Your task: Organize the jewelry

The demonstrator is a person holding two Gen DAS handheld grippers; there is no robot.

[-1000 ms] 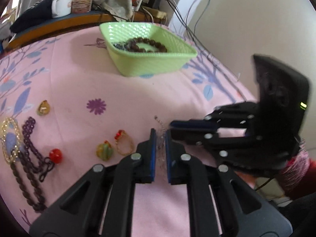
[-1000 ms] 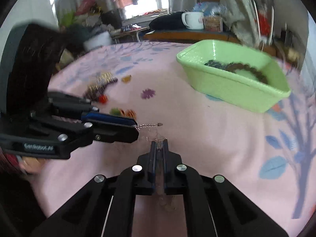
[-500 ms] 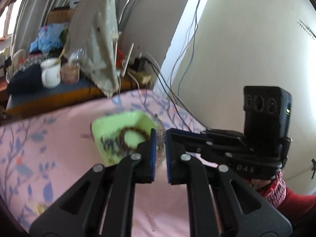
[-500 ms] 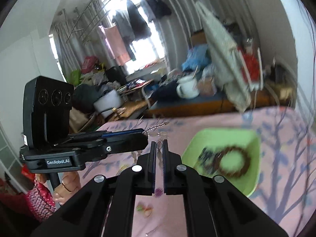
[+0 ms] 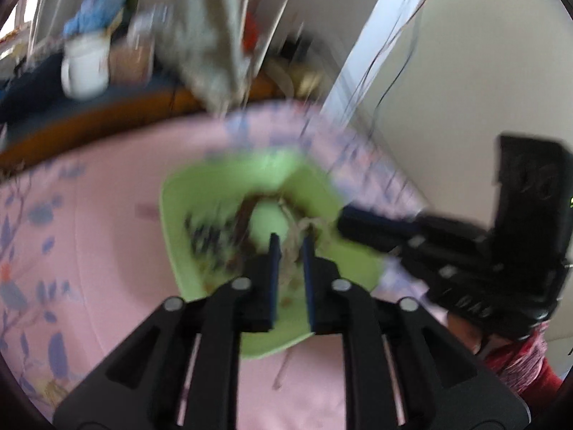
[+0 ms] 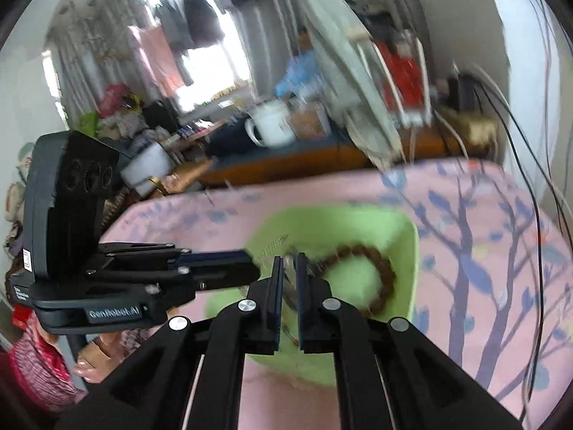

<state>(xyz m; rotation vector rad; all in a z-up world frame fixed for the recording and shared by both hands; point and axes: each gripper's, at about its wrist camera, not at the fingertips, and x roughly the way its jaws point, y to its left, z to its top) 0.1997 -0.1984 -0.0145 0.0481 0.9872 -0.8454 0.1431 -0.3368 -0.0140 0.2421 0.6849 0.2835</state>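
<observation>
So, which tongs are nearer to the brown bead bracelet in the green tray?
Hard to call; both tongs hover above the green tray. Left tongs are over the brown bead bracelet; right tongs are just beside it.

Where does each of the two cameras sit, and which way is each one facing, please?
Left wrist: on the left hand-held gripper, looking down along its fingers at the green tray on the pink cloth; the right hand-held gripper and a red sleeve show at right.
Right wrist: on the right hand-held gripper, looking down at the green tray; the left hand-held gripper and a hand show at left.
Shared: tray, brown bead bracelet, cloth, white mug.
</observation>
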